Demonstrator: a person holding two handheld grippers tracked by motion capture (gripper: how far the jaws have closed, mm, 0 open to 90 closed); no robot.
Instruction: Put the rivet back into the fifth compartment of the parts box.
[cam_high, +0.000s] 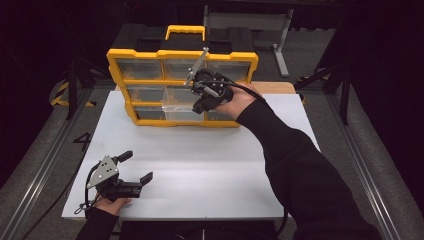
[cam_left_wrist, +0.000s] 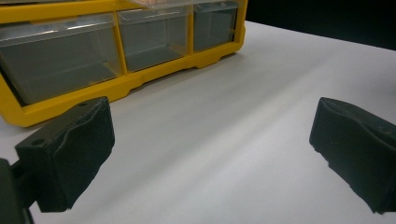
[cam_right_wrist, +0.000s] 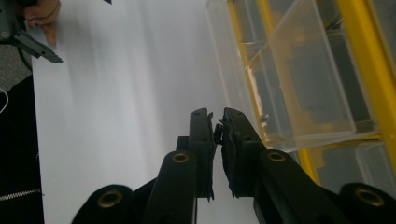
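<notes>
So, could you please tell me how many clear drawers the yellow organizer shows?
9, three rows of three in the yellow organizer. One clear drawer, middle column, sticks out; the right claw covers parts of the middle and right columns, so this count is partly inferred.

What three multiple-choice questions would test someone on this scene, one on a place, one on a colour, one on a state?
1. Where is the left hand-held gripper? A. Near left corner of the white table. B. On the floor. C. Inside a drawer.
2. What colour is the organizer frame? A. Red. B. Yellow. C. Green.
3. The right hand-held gripper is: A. Wide open. B. Shut, empty. C. Gripping a bottle.
Answers: A, the high view shows it there; B, the frame is yellow; B, its pads meet with nothing between.
</notes>
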